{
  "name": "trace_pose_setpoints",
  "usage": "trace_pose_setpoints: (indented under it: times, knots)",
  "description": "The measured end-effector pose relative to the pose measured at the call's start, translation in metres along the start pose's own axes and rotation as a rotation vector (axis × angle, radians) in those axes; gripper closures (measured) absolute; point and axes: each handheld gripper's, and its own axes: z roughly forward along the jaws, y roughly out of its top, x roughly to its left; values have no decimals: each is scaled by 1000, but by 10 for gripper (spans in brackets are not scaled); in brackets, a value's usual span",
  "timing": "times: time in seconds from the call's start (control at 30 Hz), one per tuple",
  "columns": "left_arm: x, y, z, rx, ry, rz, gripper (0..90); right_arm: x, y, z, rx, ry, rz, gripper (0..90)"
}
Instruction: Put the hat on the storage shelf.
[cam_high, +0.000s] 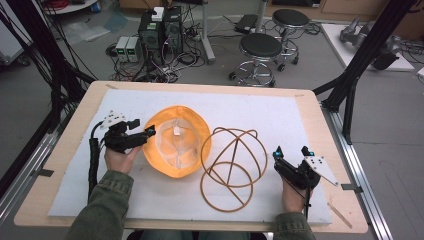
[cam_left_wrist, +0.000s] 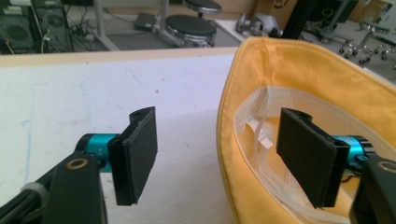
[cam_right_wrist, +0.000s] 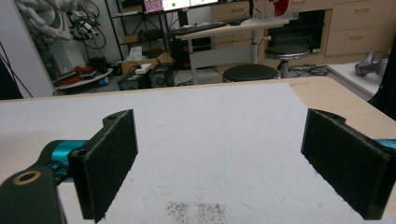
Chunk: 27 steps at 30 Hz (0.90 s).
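While jaws gape | left tool (cam_left_wrist: 217, 156) straddles yellow hat (cam_left_wrist: 299, 70) rim

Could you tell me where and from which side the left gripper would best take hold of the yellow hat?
Probably the brim edge nearest the left gripper. The yellow hat lies crown down, opening up, so its rim stands as a thin fabric wall. In the left gripper view, the open fingers already straddle that wall, one outside, one inside. Coming from the hat's left and closing there should pinch it cleanly.
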Motion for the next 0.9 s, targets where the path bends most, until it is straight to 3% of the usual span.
trace_pose_setpoints:
  times: [0.13,0.2,0.27,0.3,0.37,0.43,0.6,0.8,0.9]
  knots:
    - [-3,-2,4,33,-22,15,306,0,0,0,0,1,-4,96]
    - [-3,-3,6,55,-32,1,379,0,0,0,0,3,-4,97]
    - [-3,-5,7,89,-40,-3,546,1,0,0,-1,6,-6,96]
    - [-4,-5,8,101,-36,5,694,1,0,0,-6,5,-13,96]
    - [-3,-4,6,90,-45,-10,857,2,1,-1,-12,8,-26,97]
    - [-3,-2,3,67,-46,-24,867,3,0,-1,-10,9,-24,96]
    - [-6,-2,0,55,-27,3,868,2,1,0,-9,9,-25,96]
    - [-12,2,-5,-14,-46,15,869,2,1,-1,-14,15,-21,96]
    - [-15,2,-6,-26,-41,22,870,2,1,0,-13,15,-20,96]
